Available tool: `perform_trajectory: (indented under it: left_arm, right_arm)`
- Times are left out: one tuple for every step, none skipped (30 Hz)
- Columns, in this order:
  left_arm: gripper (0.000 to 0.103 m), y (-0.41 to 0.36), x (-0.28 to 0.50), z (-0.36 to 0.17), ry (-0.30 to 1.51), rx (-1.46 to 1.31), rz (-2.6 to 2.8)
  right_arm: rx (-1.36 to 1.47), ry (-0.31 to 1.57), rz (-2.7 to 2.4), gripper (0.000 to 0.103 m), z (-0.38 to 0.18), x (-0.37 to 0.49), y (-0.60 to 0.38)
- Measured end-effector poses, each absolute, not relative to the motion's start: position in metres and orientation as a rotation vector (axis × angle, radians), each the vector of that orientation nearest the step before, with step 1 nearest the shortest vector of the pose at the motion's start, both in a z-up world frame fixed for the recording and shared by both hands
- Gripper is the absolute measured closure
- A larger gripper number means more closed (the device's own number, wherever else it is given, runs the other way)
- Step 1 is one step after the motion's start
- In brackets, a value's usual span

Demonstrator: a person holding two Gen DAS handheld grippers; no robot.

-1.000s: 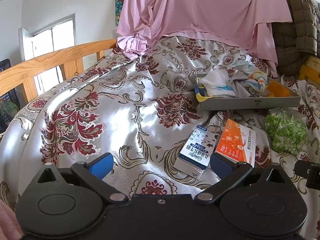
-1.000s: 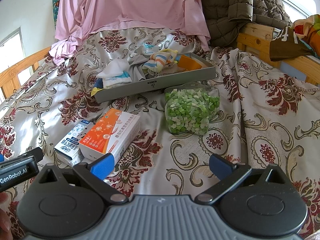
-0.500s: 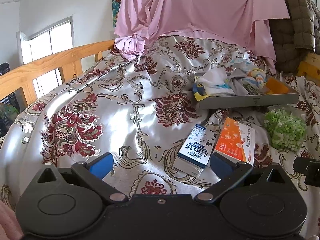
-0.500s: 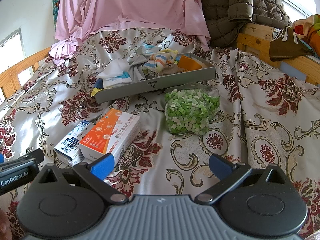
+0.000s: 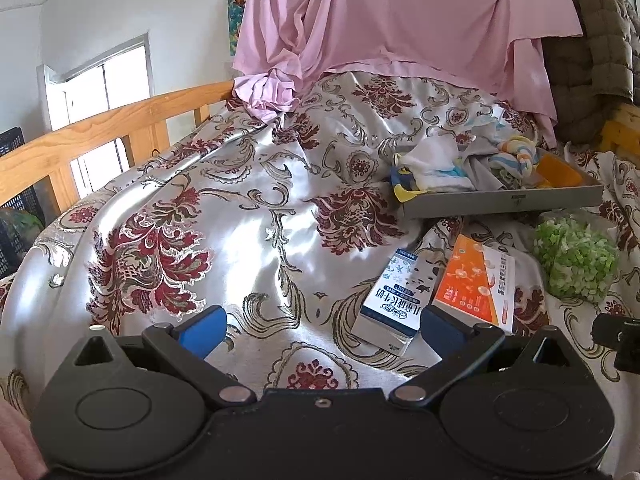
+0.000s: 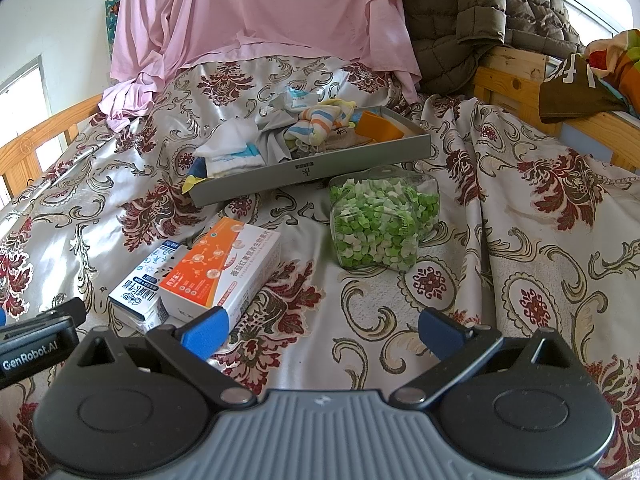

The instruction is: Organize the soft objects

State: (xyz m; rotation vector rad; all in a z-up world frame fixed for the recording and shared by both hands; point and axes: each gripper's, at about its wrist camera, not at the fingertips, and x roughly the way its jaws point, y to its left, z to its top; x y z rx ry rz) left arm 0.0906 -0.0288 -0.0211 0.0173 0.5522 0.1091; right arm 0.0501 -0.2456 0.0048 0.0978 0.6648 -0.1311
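Socks and small cloths (image 6: 276, 136) lie heaped in a shallow grey tray (image 6: 312, 170) in the upper middle of the right wrist view, some spilling over its left corner. That tray sits on a glossy patterned bedspread (image 5: 248, 216), and the satin looks slick and humped, so a careless tug on one cloth could slide the whole tray downhill or drag its neighbours out with it.

Below the tray, at centre left of the same view, an orange box (image 6: 222, 266) leans against a blue and white carton (image 6: 138, 294); right of them sits a clear bag of green and white bits (image 6: 382, 224). Neither box is soft, and I judge a wrong pick to be the nearest danger, since the boxes lie closer to both tools than the cloths do.

Both tools hang empty. The left gripper (image 5: 320, 328) has its blue pads spread wide above bare bedspread, the carton just beside its right pad. The right gripper (image 6: 322, 328) is likewise spread wide, its left pad overlapping the orange box's near corner in the picture; whether they touch I cannot tell. A forward reach from there might shove the box, and the bag could roll if nudged.
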Motion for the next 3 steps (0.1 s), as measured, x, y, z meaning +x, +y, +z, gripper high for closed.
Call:
perform_trajectory:
  left_arm:
    - [0.001,-0.0292,0.0907,-0.0210,0.551,0.018,0.107]
    - [0.001,-0.0296,0.0909,-0.0209,0.552,0.019,0.106]
    - [0.001,-0.0299,0.0911,-0.0210,0.553,0.021,0.106]
  right_arm:
    - [0.098,0.665,-0.131,0.000,0.0048,0.0501,-0.2456]
    - [0.098,0.665,-0.131,0.000,0.0048,0.0501,-0.2456]
    - [0.098,0.665,-0.131,0.000,0.0048,0.0501,-0.2456]
